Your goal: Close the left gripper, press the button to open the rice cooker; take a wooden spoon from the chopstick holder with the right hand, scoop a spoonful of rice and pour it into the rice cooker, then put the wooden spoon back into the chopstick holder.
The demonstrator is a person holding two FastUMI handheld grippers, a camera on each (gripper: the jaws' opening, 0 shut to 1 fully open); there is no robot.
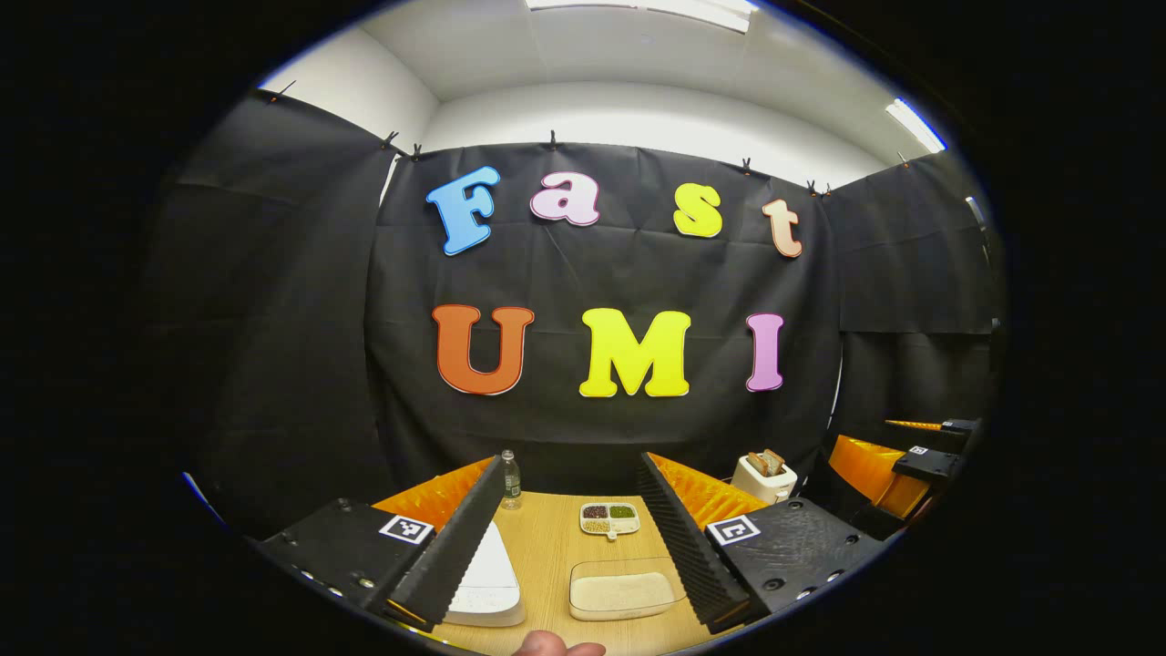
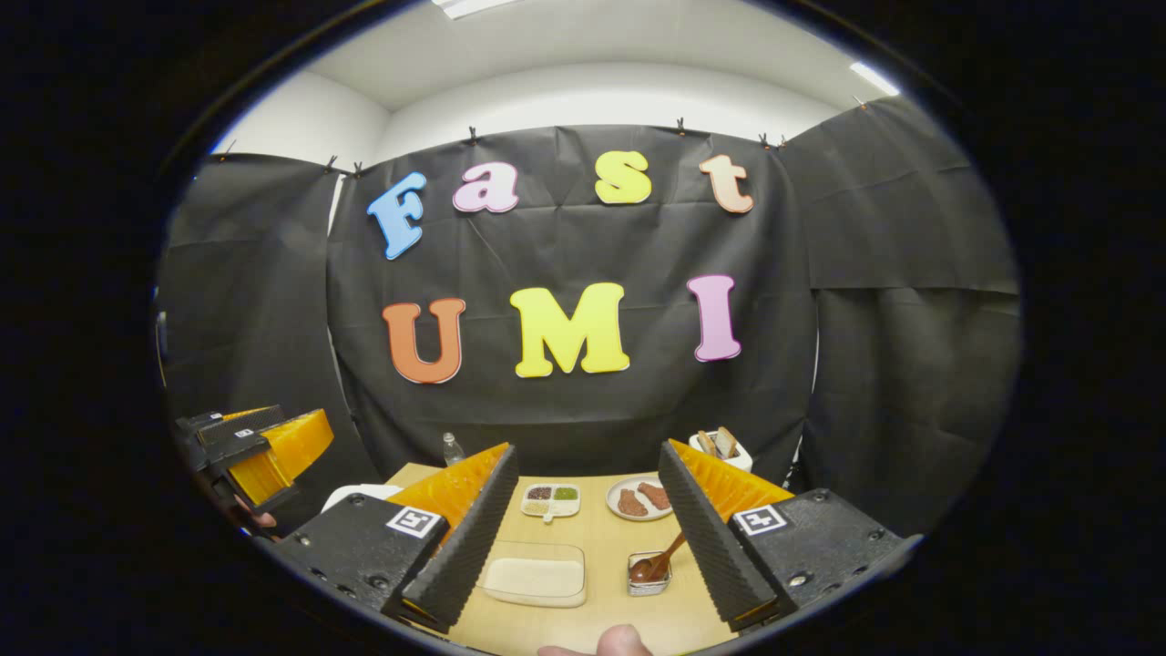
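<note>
**Both grippers raised and open above the table**

In the left gripper view, the left gripper [image 1: 574, 547] hangs above the wooden table [image 1: 547, 547] with its jaws spread wide and nothing between them. Below its left finger lies the white rice cooker [image 1: 487, 579], lid down, at the near left of the table. Just right of the cooker sits a clear tray of rice [image 1: 621, 592]. Farther back are a small divided dish [image 1: 610, 518] and a bottle [image 1: 511, 478]; a toaster [image 1: 763, 476] with bread stands at the far right. The right gripper [image 1: 915, 460] shows off to the right.

In the right gripper view, the right gripper [image 2: 588, 538] is also held high, jaws wide apart, gripping nothing. Between its fingers lies the rice tray [image 2: 536, 576], and near its right finger a small holder [image 2: 649, 574] carries the wooden spoon [image 2: 663, 558], its handle leaning up to the right. A plate [image 2: 642, 499] sits beyond the holder, beside the divided dish [image 2: 551, 499]. The cooker's edge [image 2: 351, 494] peeks out at the left, near the left gripper [image 2: 264, 451]. A fingertip [image 2: 619, 640] shows at the bottom.
</note>
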